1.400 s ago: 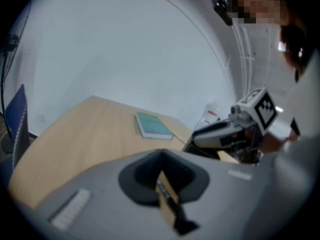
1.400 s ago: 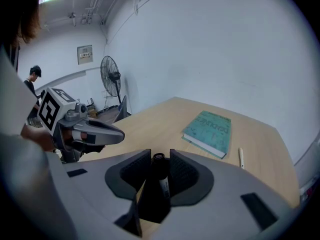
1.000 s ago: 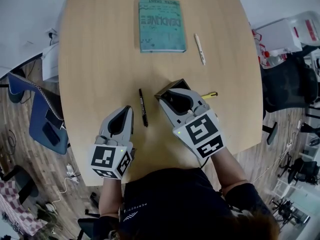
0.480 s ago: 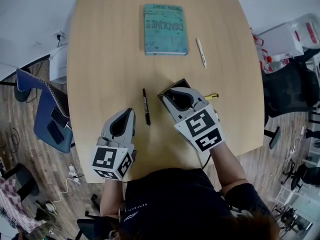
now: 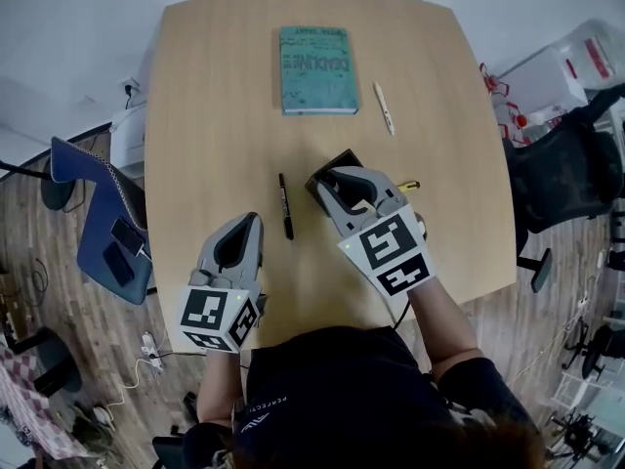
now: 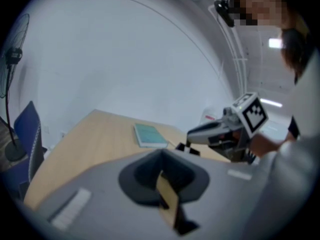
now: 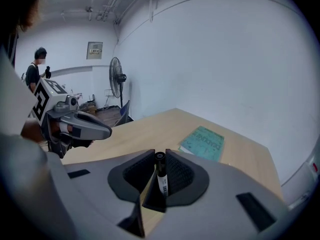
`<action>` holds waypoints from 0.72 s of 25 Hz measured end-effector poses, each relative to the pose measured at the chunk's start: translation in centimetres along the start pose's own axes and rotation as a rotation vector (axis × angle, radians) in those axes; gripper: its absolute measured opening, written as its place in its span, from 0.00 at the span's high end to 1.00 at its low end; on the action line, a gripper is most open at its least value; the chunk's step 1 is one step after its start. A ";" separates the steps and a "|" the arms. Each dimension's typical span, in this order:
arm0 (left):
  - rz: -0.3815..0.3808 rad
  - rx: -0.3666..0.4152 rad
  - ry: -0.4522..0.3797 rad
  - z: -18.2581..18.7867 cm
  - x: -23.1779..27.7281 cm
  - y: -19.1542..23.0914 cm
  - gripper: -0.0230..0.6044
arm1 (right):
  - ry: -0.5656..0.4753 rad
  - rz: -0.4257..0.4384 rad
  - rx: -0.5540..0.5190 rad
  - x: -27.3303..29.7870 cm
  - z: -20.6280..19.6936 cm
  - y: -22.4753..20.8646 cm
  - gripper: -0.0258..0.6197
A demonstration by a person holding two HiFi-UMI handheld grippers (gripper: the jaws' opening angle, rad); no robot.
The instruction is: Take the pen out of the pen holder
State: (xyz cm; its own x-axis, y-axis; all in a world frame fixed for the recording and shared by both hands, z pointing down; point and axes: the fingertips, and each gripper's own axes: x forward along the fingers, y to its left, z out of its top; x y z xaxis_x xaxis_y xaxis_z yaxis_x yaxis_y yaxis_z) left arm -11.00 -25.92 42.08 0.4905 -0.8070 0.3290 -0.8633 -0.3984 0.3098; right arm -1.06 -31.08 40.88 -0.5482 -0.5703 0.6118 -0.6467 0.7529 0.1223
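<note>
Over the square black pen holder (image 5: 340, 159), right tongs (image 7: 160, 154), jaws just closing, clamp a slim black pen (image 7: 162, 181) between ribbed pads (image 7: 179, 173); left tongs (image 6: 161, 154) are pinched together, empty.

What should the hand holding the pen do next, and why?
Probably lift the right gripper straight up. Its jaws have just been closing and now pinch the black pen, directly over the black pen holder. The pen's lower end is hidden, so it may not be clear of the holder yet; a straight lift avoids tipping it.
</note>
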 end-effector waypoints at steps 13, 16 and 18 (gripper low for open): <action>0.035 0.072 -0.094 2.9 -3.7 -1.4 0.95 | -0.159 -0.059 -0.057 -5.8 3.8 1.8 0.87; 0.043 0.081 -0.110 3.2 -4.6 -1.7 0.95 | -0.195 -0.057 -0.076 -7.0 4.7 2.8 0.87; 0.050 0.086 -0.122 3.4 -5.2 -1.8 0.95 | -0.215 -0.050 -0.087 -7.7 5.1 3.5 0.87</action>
State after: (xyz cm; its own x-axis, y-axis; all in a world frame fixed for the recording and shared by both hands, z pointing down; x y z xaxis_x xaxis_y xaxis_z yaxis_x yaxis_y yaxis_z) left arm -12.39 -22.50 36.79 0.4330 -0.8716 0.2299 -0.8958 -0.3879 0.2167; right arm -1.84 -25.77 32.60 -0.6232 -0.6574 0.4235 -0.6328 0.7422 0.2207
